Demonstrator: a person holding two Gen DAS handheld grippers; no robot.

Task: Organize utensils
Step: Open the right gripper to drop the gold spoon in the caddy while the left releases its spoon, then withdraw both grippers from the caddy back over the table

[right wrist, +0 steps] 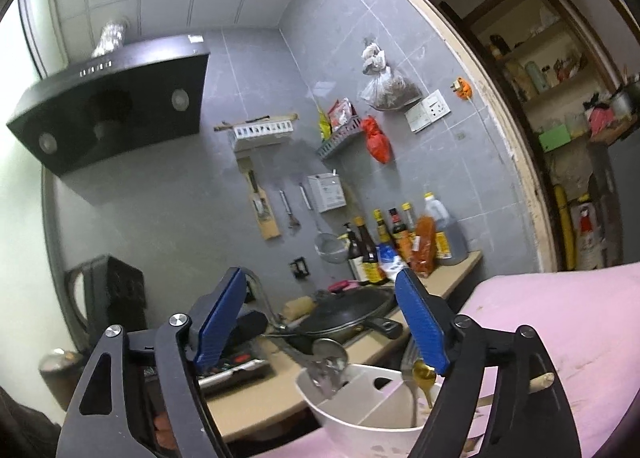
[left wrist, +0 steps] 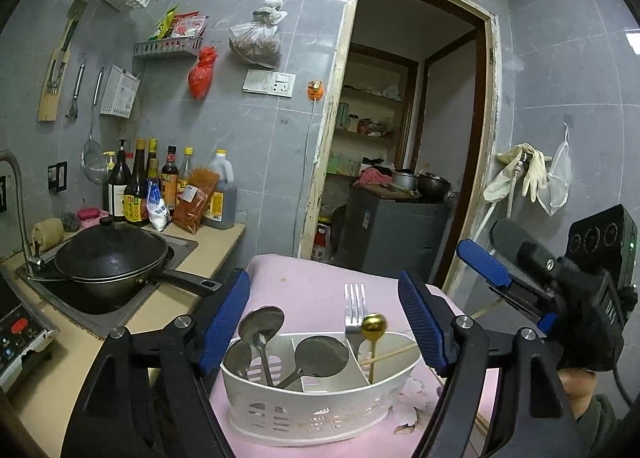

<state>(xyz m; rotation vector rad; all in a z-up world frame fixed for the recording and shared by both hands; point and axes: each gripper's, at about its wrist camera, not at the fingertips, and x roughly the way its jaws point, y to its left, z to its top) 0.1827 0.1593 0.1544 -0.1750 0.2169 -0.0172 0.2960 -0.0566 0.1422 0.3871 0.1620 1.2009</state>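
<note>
Two tools are at work over a white utensil caddy (left wrist: 320,398) that stands on a pink-covered bench (left wrist: 312,290).

From the left wrist view the caddy shows whole, with its slotted front wall and inner dividers. Steel spoons (left wrist: 262,324) lean in its left compartment, a round ladle-like spoon (left wrist: 320,356) lies in the middle one, and a gold spoon (left wrist: 374,326) stands in the right one beside a fork (left wrist: 355,308) and a thin chopstick (left wrist: 390,354) laid across. The left tool (left wrist: 324,322) hangs above the caddy with its blue pads spread wide on either side of the utensils, touching none of them and gripping nothing. At the right edge the right tool (left wrist: 486,270) comes in, carried by a gloved hand (left wrist: 588,330), with a chopstick (left wrist: 486,308) lying below it on the cloth. Beyond, a black wok (left wrist: 112,254) sits in the sink, sauce bottles (left wrist: 168,186) line the wall, and a doorway opens behind.

From the right wrist view only the caddy (right wrist: 360,410) rim and inside show, low in the frame, with the steel spoons (right wrist: 328,358) and gold spoon (right wrist: 424,374) poking up. This view alone takes in the black range hood (right wrist: 108,106) and the stove (right wrist: 236,366) beneath. The right tool (right wrist: 320,322) is released too, its pads apart and empty, the right pad partly hiding the fork and gold spoon. A chopstick tip (right wrist: 542,380) peeks past its right arm.
</note>
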